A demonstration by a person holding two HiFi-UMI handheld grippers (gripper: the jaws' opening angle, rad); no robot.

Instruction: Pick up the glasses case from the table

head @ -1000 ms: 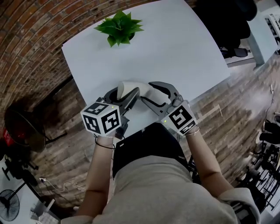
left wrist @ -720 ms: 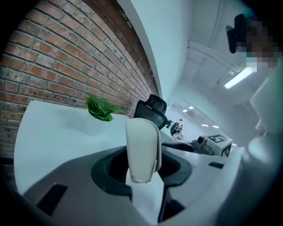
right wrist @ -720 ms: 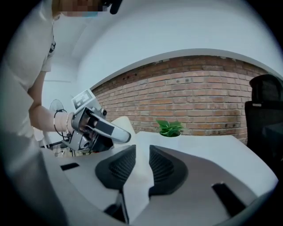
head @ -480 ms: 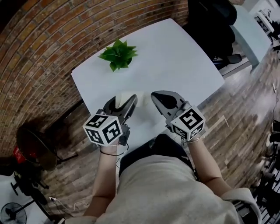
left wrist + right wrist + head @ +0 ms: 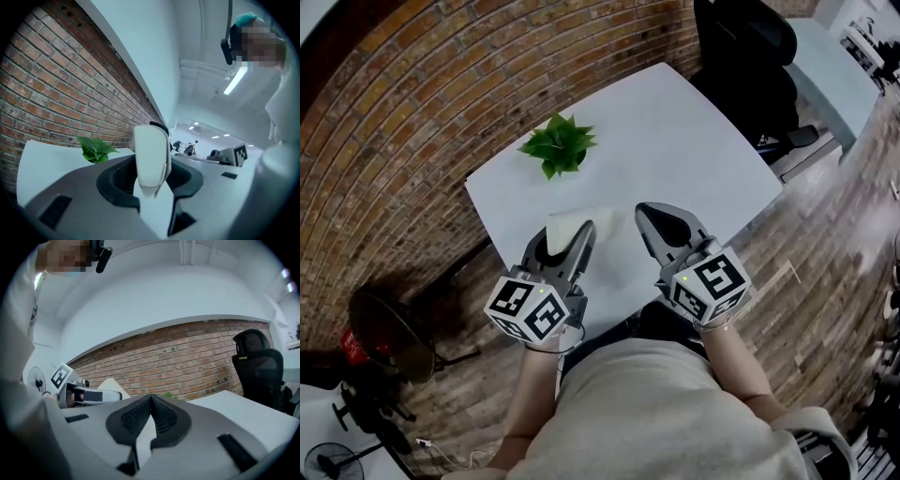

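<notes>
Left gripper (image 5: 149, 187) — glasses case (image 5: 151, 150) between jaws

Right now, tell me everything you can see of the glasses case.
The glasses case is a smooth, off-white, rounded oblong, hard-shelled by the look of it, and closed, with a thin seam running down one side. In the left gripper view it stands on end between the jaws of the left tool, which are clamped on its lower part; the upper part sticks out beyond them. Nothing else touches it. It appears lifted clear of the white table.
</notes>
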